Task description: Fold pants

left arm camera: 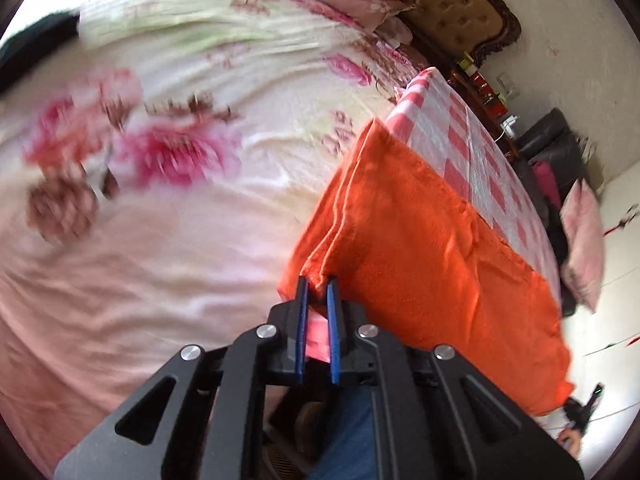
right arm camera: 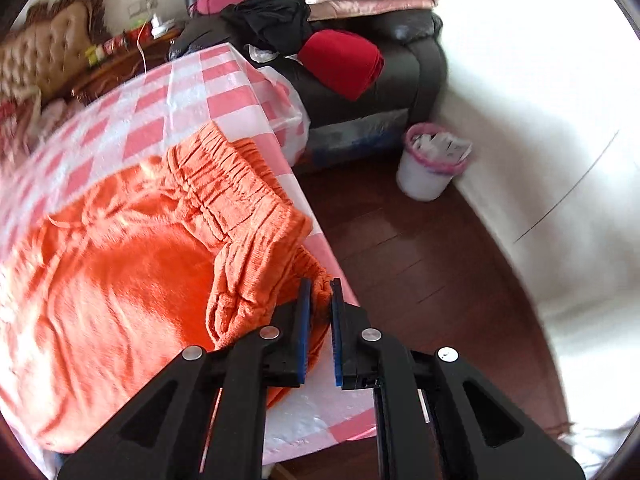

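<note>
Orange pants (left arm camera: 424, 256) lie on a table with a pink-and-white checked cloth (left arm camera: 472, 148). In the left wrist view my left gripper (left arm camera: 318, 286) is shut on the leg-end corner of the pants, where several fabric layers bunch between the blue pads. In the right wrist view the elastic waistband (right arm camera: 224, 184) of the pants (right arm camera: 120, 280) reaches the table's near corner. My right gripper (right arm camera: 320, 286) is shut on the waistband's corner, which is lifted slightly off the checked cloth (right arm camera: 160, 100).
A bed with a floral cover (left arm camera: 160, 200) lies left of the table. A dark armchair (right arm camera: 380, 80) piled with clothes and cushions stands beyond the table, with a white bin (right arm camera: 432, 164) on the wooden floor (right arm camera: 420, 260) beside a white wall.
</note>
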Demonstrator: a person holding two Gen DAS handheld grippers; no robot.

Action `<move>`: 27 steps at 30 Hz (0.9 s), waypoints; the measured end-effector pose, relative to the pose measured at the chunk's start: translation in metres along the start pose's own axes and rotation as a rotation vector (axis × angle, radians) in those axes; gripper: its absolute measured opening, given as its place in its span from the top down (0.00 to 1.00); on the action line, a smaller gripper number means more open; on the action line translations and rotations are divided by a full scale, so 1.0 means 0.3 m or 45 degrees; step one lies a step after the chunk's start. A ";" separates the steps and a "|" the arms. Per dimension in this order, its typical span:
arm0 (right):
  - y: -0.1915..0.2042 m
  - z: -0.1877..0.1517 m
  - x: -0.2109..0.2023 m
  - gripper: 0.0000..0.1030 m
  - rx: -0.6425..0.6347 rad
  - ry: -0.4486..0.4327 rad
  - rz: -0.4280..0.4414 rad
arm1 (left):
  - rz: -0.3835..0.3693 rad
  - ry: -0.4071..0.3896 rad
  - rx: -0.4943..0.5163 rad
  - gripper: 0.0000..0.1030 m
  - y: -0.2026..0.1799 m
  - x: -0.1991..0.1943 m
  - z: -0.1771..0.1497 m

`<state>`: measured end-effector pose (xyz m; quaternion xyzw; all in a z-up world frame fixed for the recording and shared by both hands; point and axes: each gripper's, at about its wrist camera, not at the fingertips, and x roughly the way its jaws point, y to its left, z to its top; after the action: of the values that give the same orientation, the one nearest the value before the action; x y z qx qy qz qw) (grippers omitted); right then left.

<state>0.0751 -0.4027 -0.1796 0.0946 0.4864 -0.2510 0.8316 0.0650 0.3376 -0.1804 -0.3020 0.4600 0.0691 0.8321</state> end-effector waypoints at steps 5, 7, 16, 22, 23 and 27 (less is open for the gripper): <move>0.018 -0.012 0.000 0.93 -0.035 -0.006 -0.049 | 0.110 0.033 0.090 0.92 -0.025 0.029 0.039; 0.020 -0.018 -0.012 0.93 -0.057 -0.015 -0.075 | 0.134 0.035 0.083 0.92 -0.022 0.035 0.030; 0.072 -0.049 0.001 0.93 -0.195 -0.057 -0.255 | 0.208 0.076 0.073 0.92 0.005 0.076 0.014; 0.102 -0.065 0.011 0.93 -0.266 -0.066 -0.350 | 0.321 -0.006 0.310 0.82 -0.097 0.027 0.068; 0.100 -0.063 0.010 0.93 -0.261 -0.062 -0.349 | 0.284 -0.075 0.363 0.79 -0.126 0.001 0.096; 0.090 -0.045 0.009 0.92 -0.228 -0.040 -0.323 | 0.065 -0.144 0.778 0.55 -0.335 0.051 0.166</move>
<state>0.0795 -0.3751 -0.1912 -0.0460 0.5018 -0.3112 0.8058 0.1491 0.2820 -0.1289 -0.0219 0.4200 -0.0349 0.9066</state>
